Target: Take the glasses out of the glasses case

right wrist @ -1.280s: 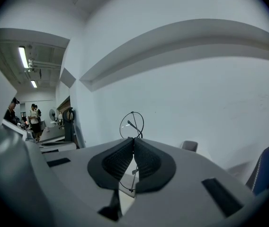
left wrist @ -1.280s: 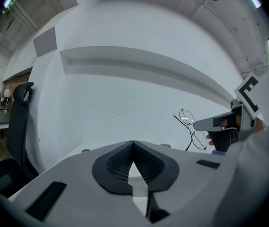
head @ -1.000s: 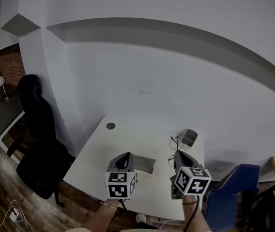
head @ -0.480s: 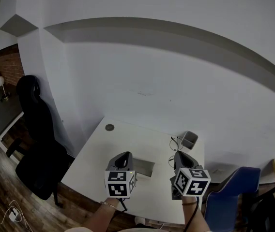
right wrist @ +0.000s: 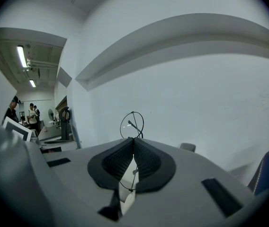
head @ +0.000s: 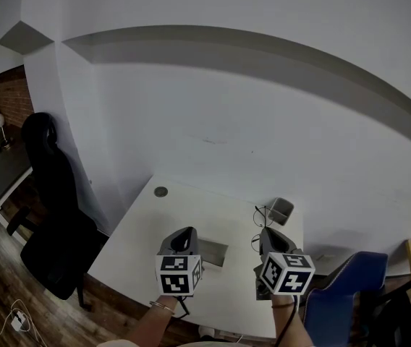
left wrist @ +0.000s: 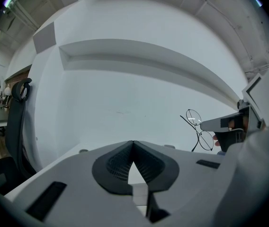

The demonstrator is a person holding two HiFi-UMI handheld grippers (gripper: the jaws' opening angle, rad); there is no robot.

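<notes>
The right tongs (right wrist: 133,138) are clenched on the glasses (right wrist: 132,124): the thin wire frame runs down between the dark ribbed pads, and one round lens ring stands up above the tips. In the head view the glasses (head: 261,215) hang in the air, lifted clear of the white table (head: 144,230), to the right of the grey glasses case (head: 213,251) and a little farther from the person than it. The case lies flat on the table.

The left tongs (left wrist: 133,143) are clenched too, their pads meeting tip to tip. The pictures do not show whether anything is caught lower down in the gap. In the head view the left tongs (head: 185,234) sit just left of the case, close against its near-left end.

A small grey box (head: 281,208) stands on the table to the right of the case and beyond it, close behind the glasses. A small round disc (head: 160,191) lies on the table well to the left of the case, near the far edge. A black office chair (head: 50,215) stands on the floor far left of the case, and a blue chair (head: 343,288) far right of it
</notes>
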